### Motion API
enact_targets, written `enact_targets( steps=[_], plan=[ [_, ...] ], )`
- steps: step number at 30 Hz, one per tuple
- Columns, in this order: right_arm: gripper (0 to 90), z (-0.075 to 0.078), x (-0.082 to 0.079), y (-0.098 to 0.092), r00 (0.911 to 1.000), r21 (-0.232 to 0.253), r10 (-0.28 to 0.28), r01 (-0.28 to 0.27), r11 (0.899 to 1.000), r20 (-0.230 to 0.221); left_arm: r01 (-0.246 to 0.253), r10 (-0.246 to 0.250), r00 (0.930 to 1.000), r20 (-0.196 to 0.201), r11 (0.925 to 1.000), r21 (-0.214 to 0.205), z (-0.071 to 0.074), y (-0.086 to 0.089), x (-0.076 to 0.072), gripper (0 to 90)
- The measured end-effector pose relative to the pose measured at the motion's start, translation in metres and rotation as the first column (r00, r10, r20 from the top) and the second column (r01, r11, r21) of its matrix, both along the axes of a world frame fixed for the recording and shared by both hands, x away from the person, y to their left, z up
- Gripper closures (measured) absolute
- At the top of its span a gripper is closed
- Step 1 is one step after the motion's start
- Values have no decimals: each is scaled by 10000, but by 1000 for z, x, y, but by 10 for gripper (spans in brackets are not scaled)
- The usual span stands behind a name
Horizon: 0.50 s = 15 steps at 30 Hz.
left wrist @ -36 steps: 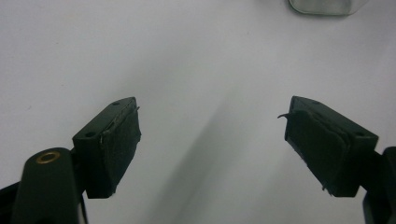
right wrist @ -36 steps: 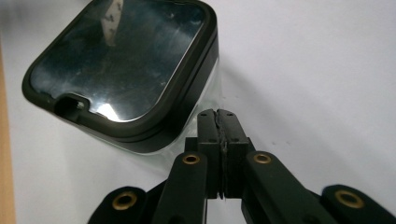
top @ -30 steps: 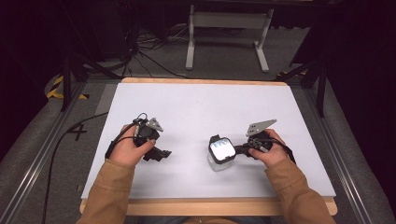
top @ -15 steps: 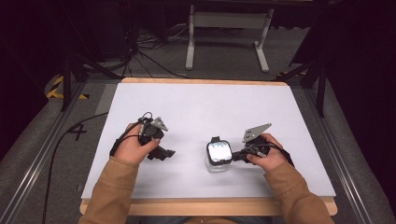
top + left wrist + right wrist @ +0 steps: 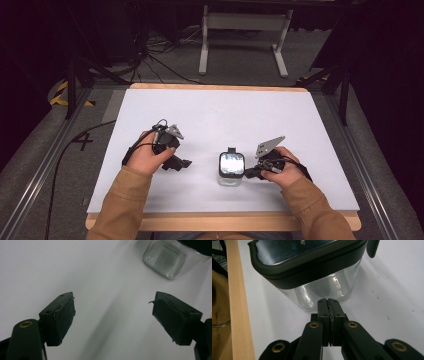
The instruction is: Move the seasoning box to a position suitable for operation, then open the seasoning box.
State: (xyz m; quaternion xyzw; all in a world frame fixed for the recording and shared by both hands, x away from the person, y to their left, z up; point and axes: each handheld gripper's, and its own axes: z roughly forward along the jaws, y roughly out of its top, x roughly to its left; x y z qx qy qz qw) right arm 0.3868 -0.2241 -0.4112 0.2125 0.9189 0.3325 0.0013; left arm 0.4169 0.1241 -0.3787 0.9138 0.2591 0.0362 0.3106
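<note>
White table top [image 5: 215, 115] with wooden edge [image 5: 220, 221]. Grey floor [image 5: 165, 65] beyond carries cables [image 5: 150, 52] and a white stand [image 5: 245, 30]. Surroundings dark.

Jar [image 5: 231, 170] stands on the bench [image 5: 225, 115], toward the near edge, right of centre. Right tool [image 5: 248, 173] just beside the jar's right side, tips at its base. Left tool [image 5: 186, 163] to the jar's left, apart from it, pointing toward it.

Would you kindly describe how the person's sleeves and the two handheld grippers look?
Both sleeves are tan. Each gripper is black: the left gripper has padded block jaws, the right gripper brass-coloured rivets. A grey three-cornered plate tops each, and a black cable trails off the left.
</note>
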Motion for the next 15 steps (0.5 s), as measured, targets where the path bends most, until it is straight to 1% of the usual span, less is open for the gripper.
enact_targets(
  steps=[1,2,3,4,5,6,7,9,11,12,13,14,15],
  plan=[
    [890,1,0,-2,10000,27,-78,78,10000,42,-61,62,9999,80,9998,-183,1,-1,0,185],
    [889,2,0,-4,9998,68,-191,191,9998,71,-116,121,9999,98,9988,-470,2,-3,0,189],
    [889,3,0,-7,9995,121,-293,292,9995,122,-98,115,9997,229,9975,-706,5,-4,0,194],
    [887,5,0,-10,9991,178,-393,390,9991,168,-205,241,9992,316,9937,-1099,7,-7,-1,197],
    [885,8,0,-16,9980,276,-575,568,9980,260,-244,309,9988,371,9860,-1648,11,-13,-1,216],
    [885,8,0,-16,9980,276,-575,568,9980,260,-244,309,9988,371,9860,-1648,11,-13,-1,246],
    [885,10,-1,-20,9971,364,-695,683,9970,321,-140,223,9987,461,9846,-1741,14,-15,-2,246],
    [883,14,-2,-28,9949,502,-917,896,9947,412,-100,212,9983,545,9800,-1987,18,-20,-2,292],
    [880,18,-4,-35,9926,664,-1097,1061,9921,526,-115,261,9979,596,9724,-2331,22,-25,-2,343],
    [878,21,-5,-40,9904,765,-1245,1198,9899,601,-99,286,9973,675,9647,-2633,23,-29,-1,369],
    [876,23,-5,-44,9885,842,-1354,1296,9880,678,28,191,9969,762,9609,-2769,24,-31,0,414],
    [875,24,-6,-47,9870,902,-1442,1376,9864,711,120,111,9970,762,9548,-2969,24,-35,1,481],
    [874,24,-7,-49,9855,922,-1523,1452,9851,747,265,27,9957,925,9495,-3126,24,-38,2,512]
  ],
)
